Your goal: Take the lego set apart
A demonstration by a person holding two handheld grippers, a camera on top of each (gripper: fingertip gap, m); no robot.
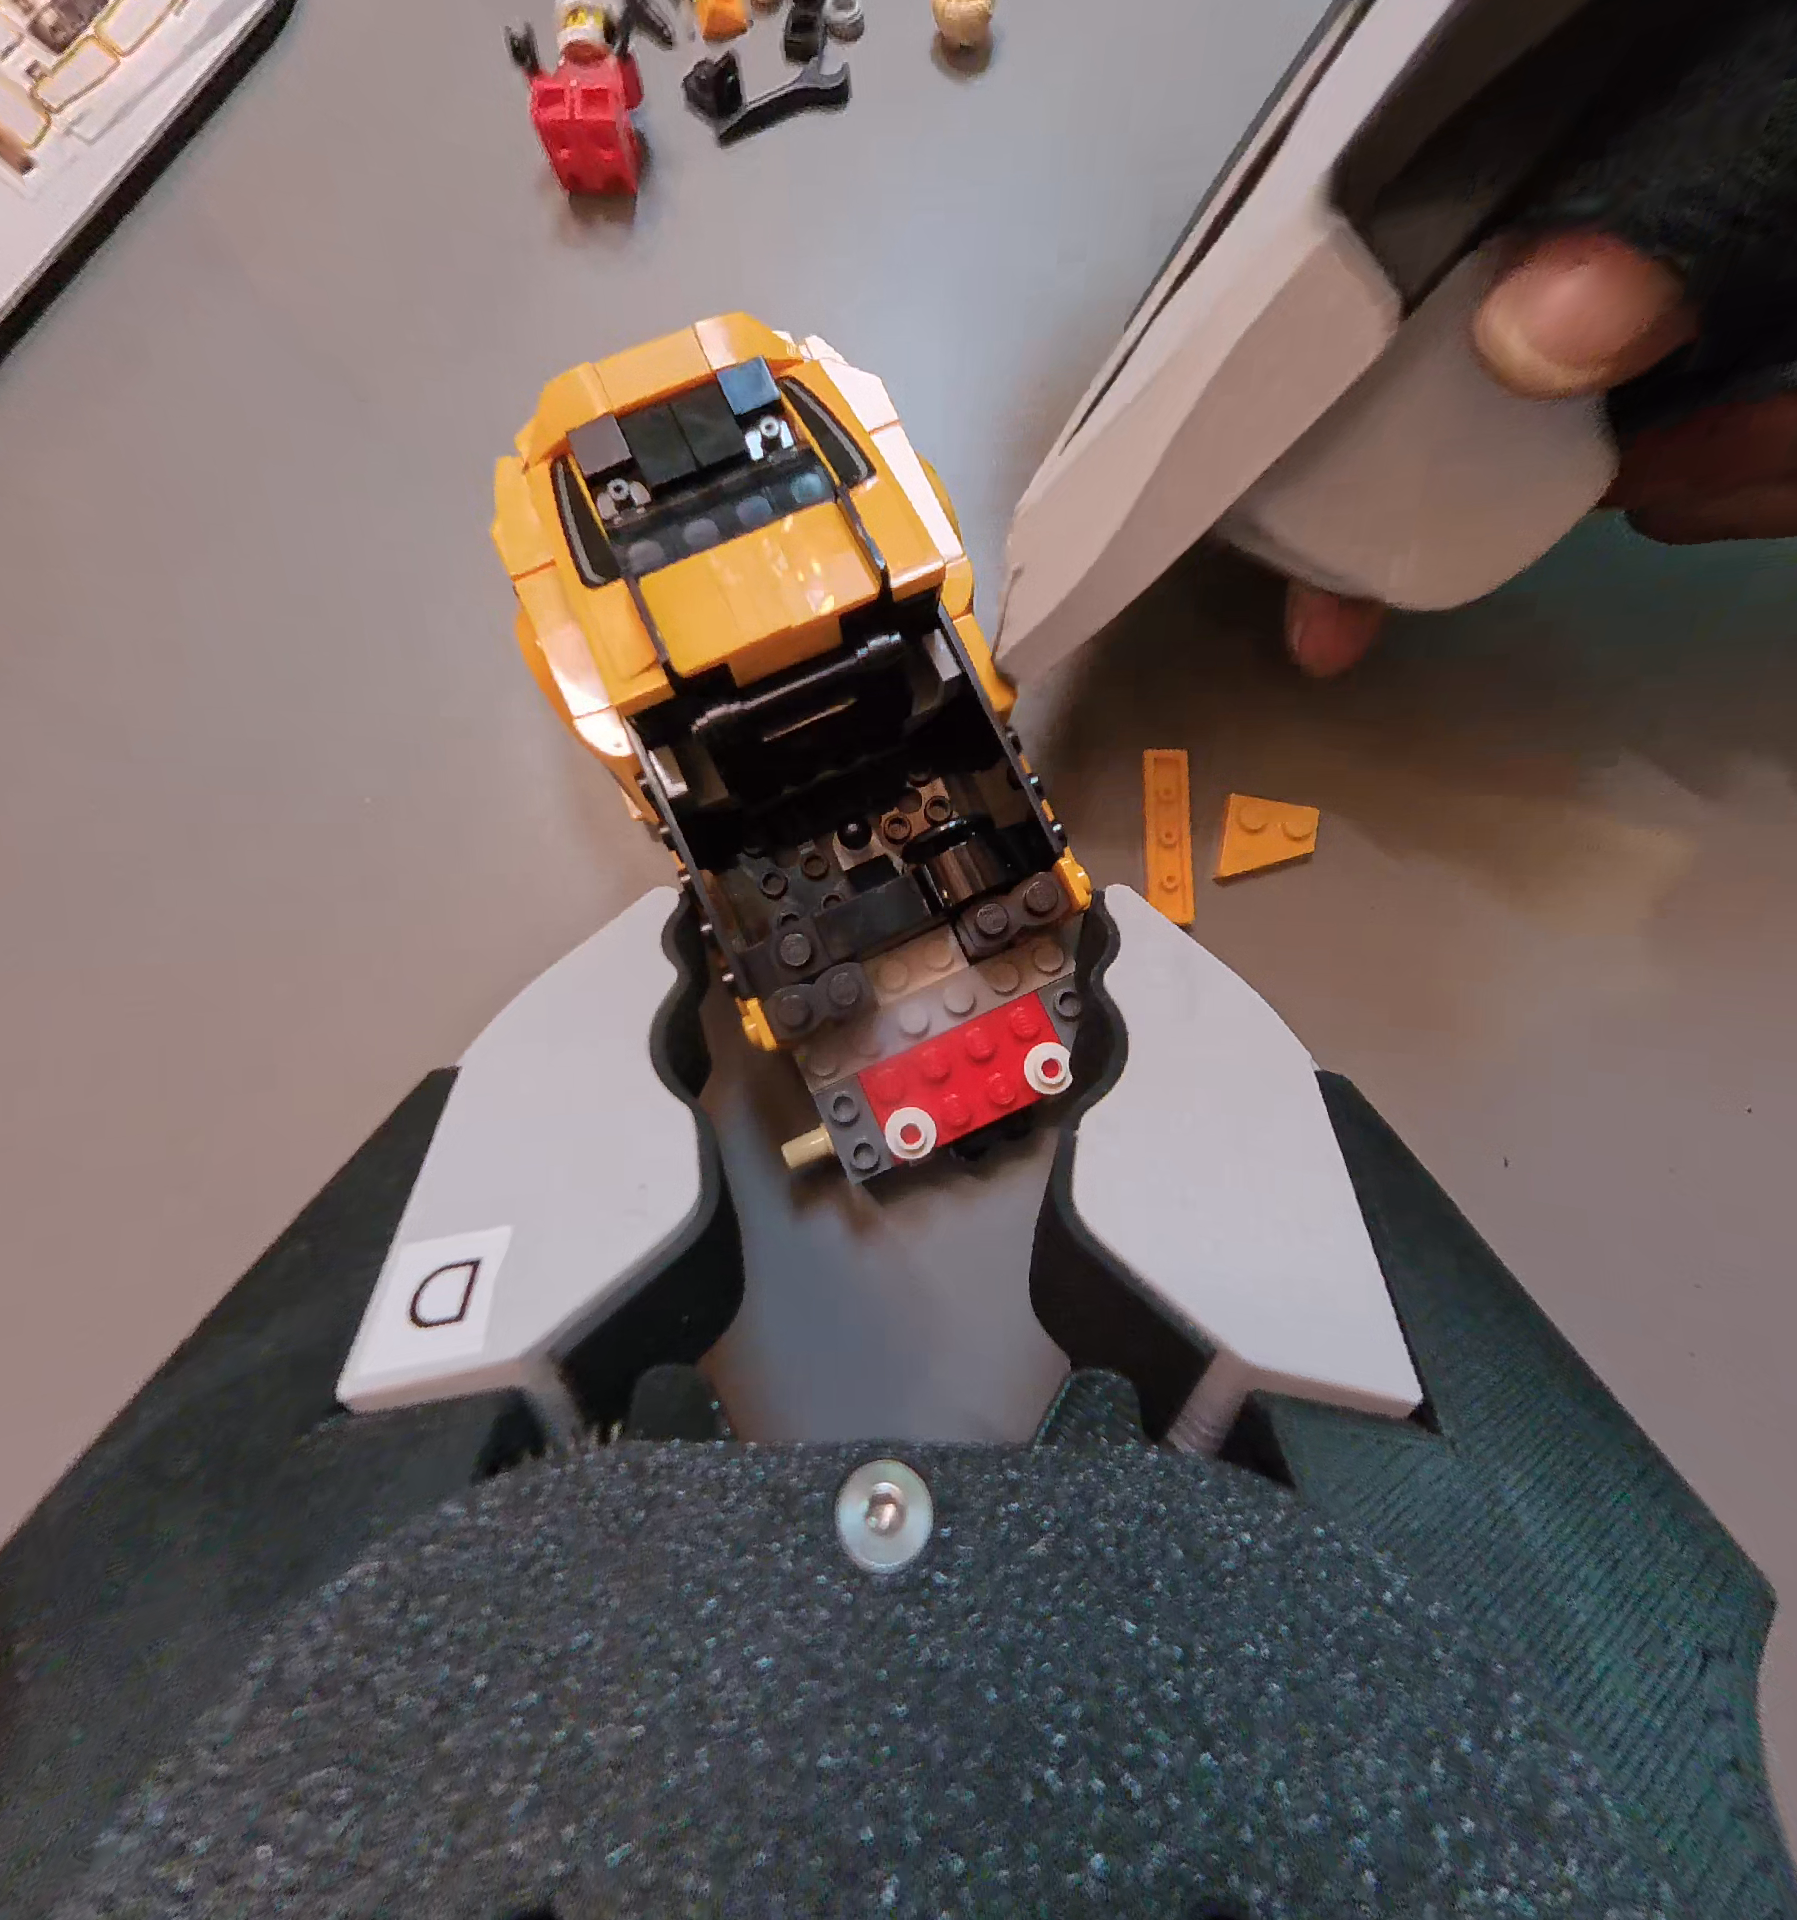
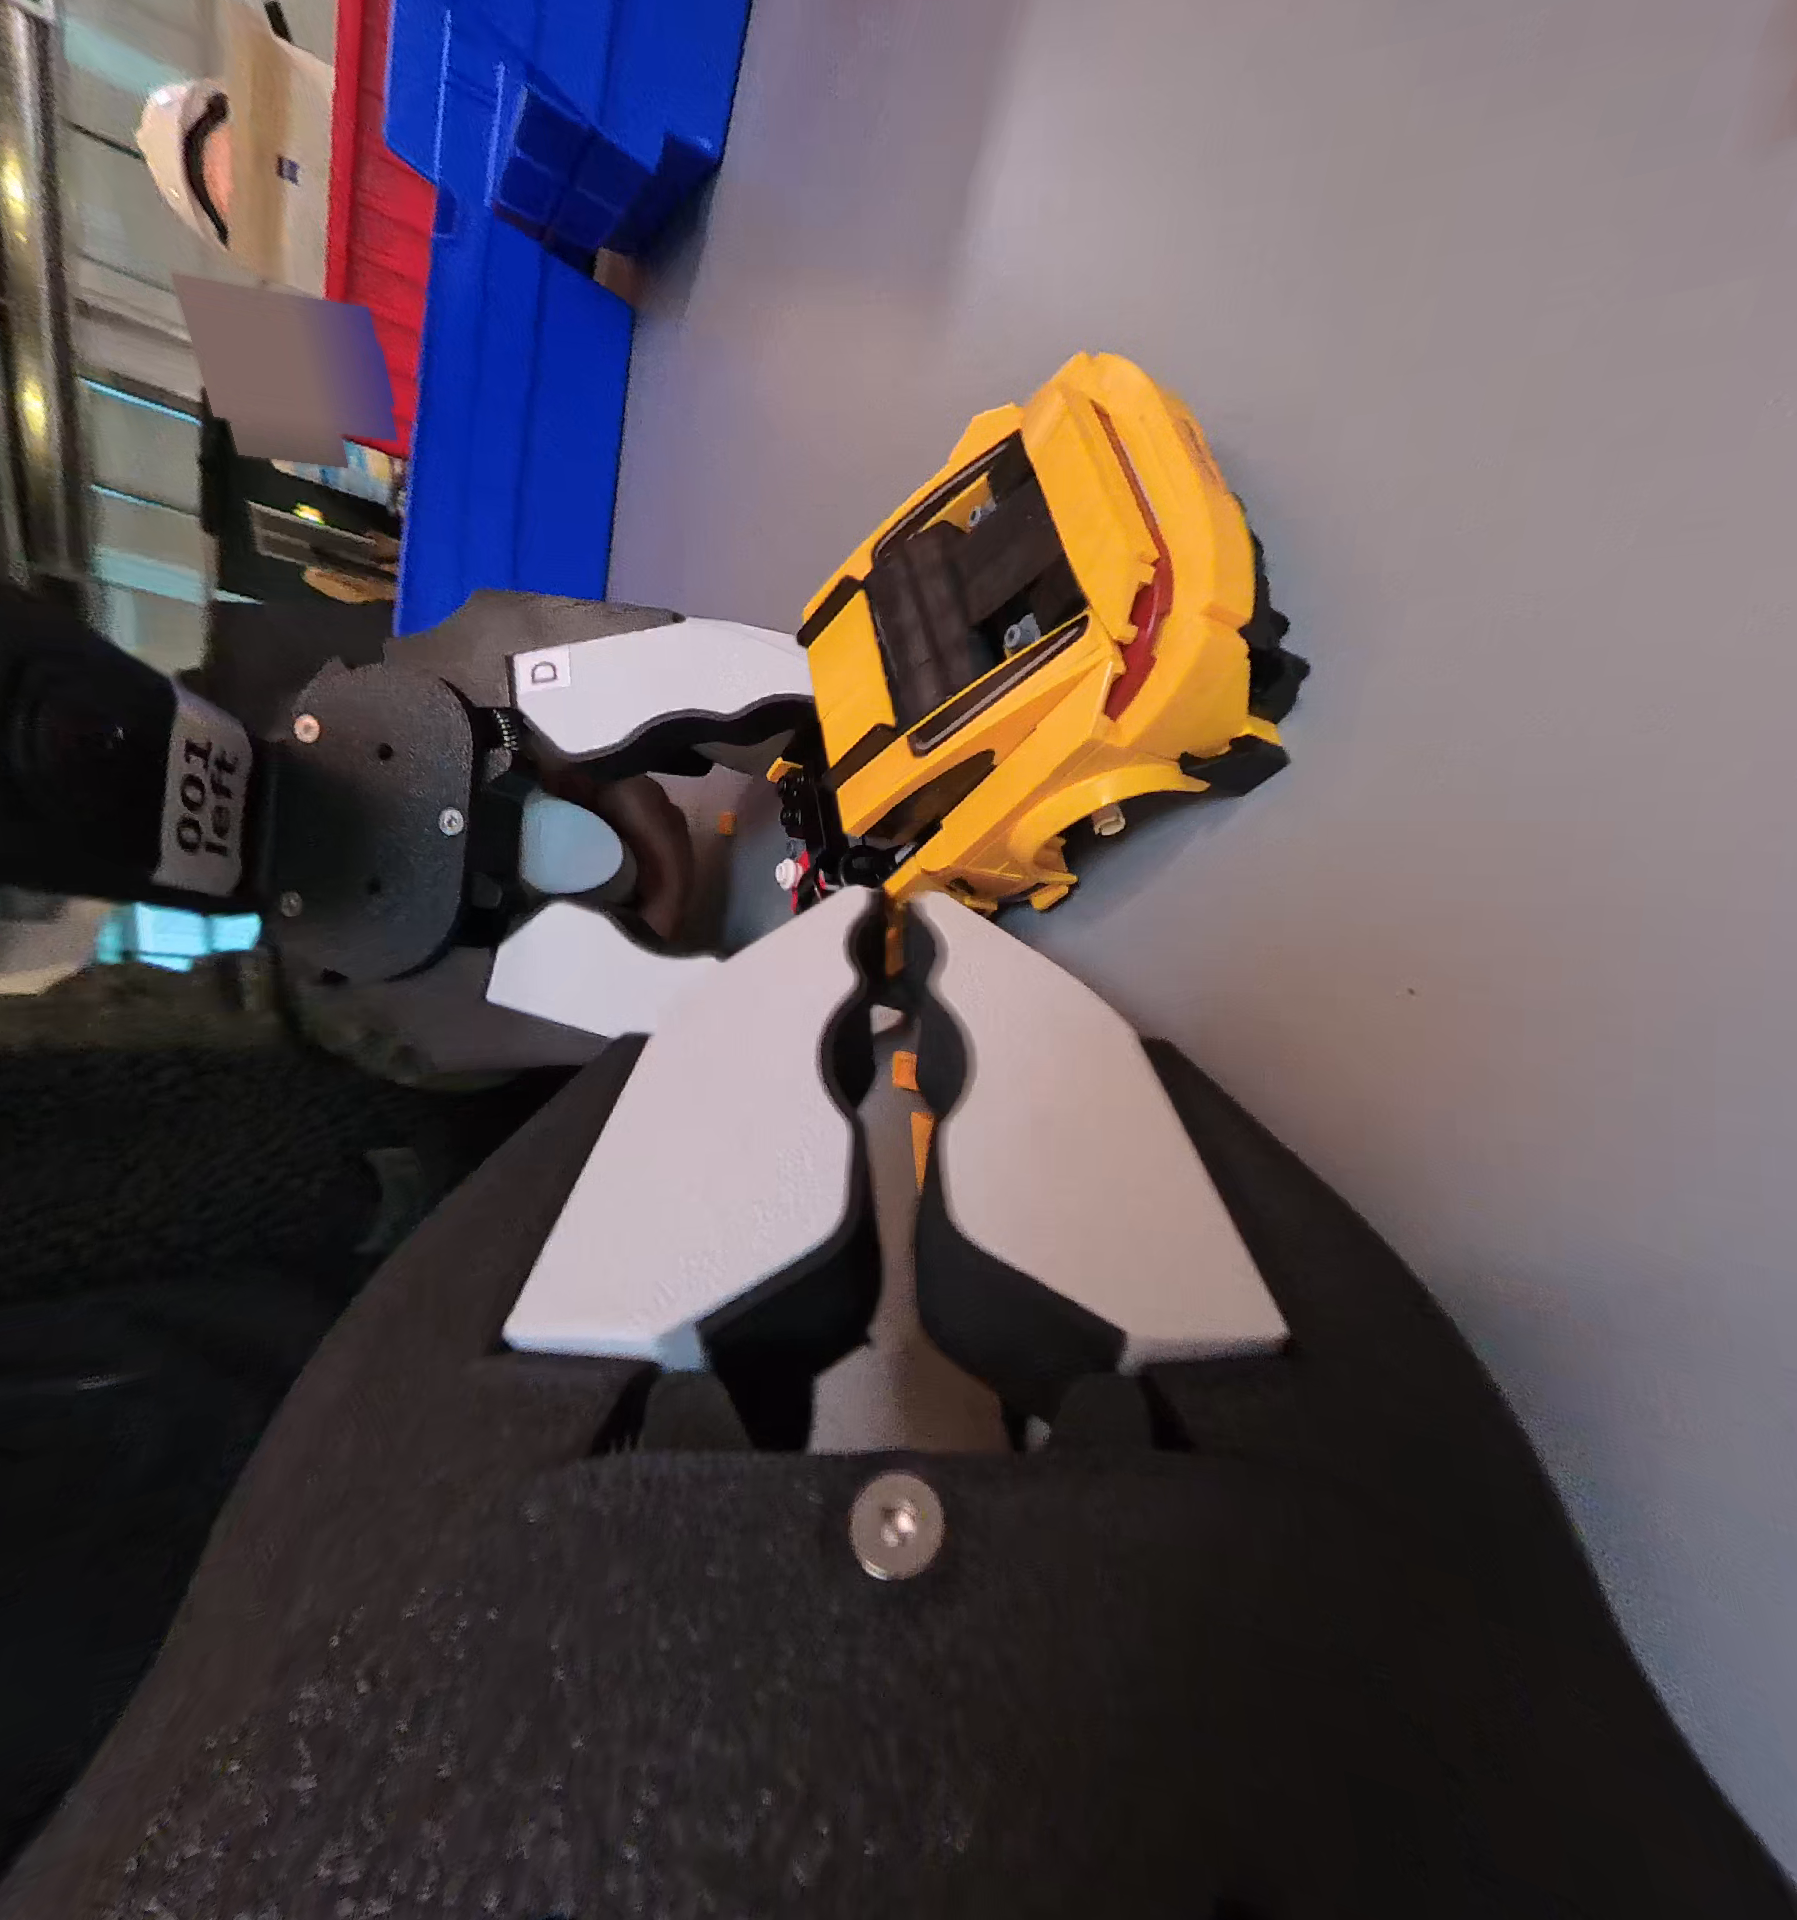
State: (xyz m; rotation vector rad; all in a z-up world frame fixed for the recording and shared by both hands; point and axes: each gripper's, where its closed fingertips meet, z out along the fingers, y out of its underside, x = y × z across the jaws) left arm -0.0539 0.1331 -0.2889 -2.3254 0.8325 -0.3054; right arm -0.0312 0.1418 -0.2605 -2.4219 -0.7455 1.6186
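Your left gripper [image 1: 892, 935] sat low over the grey table [image 1: 250, 831] with its two fingers clamped on the stripped end of the yellow lego car [image 1: 738, 582], one pad against each side of the exposed black chassis, just ahead of the red plate [image 1: 961, 1081] with its two white round studs. The car rested on the table with its roofed, still-built end pointing away from you, and the open end with the bare studs between your fingers. Your right gripper [image 2: 892, 914] came in from the side, tilted so the table stood nearly upright in its own view, and its fingers were drawn together on a thin yellow edge at the car's lower side (the gap between the tips was a sliver, with yellow showing in it). In the left wrist view that gripper's grey finger [image 1: 1185, 416] reached to the car's flank, with your gloved hand [image 1: 1652, 343] wrapped round its handle. Two loose yellow pieces lay on the table just beside the car: a narrow strip [image 1: 1168, 836] and a small wedge plate [image 1: 1266, 834], close together but apart. Farther off, near the table's far edge, lay a red block [image 1: 587, 130], some small black parts [image 1: 769, 94] and a minifigure, too blurred to tell more. An instruction booklet [image 1: 52, 83] lay at the far left corner, and blue bins [image 2: 541, 312] stood beyond the table.
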